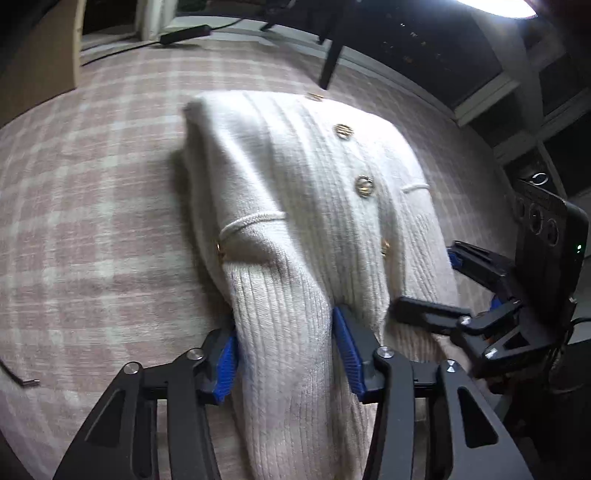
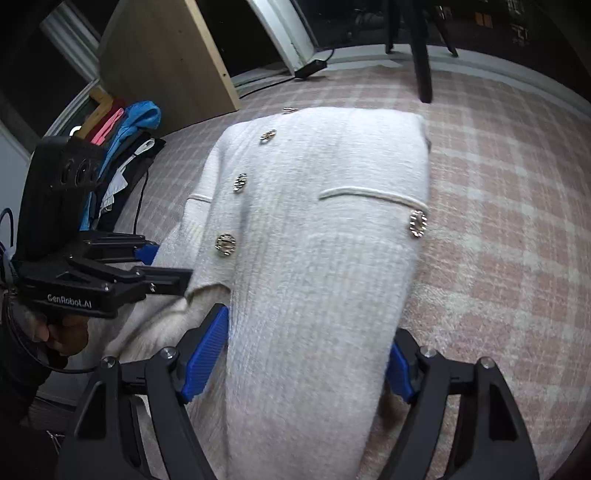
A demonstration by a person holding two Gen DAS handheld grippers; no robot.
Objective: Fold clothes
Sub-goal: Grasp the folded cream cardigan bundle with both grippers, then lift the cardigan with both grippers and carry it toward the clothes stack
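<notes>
A cream ribbed knit cardigan [image 1: 295,177] with gold buttons lies partly folded on the pink plaid surface; it also shows in the right wrist view [image 2: 317,221]. My left gripper [image 1: 284,354] is shut on a thick fold of the cardigan's near edge, blue pads pressing both sides. My right gripper [image 2: 306,354] is shut on another bunched part of the near edge. The right gripper shows at the right of the left wrist view [image 1: 480,295], and the left gripper at the left of the right wrist view [image 2: 147,266]. The near hem is lifted toward both cameras.
The pink plaid cloth [image 1: 92,221] covers the surface all around. A pile of coloured clothes [image 2: 122,147] sits at the left by a wooden board [image 2: 162,55]. A dark chair leg [image 2: 421,55] stands beyond the cardigan. A black power adapter [image 1: 184,35] lies at the far edge.
</notes>
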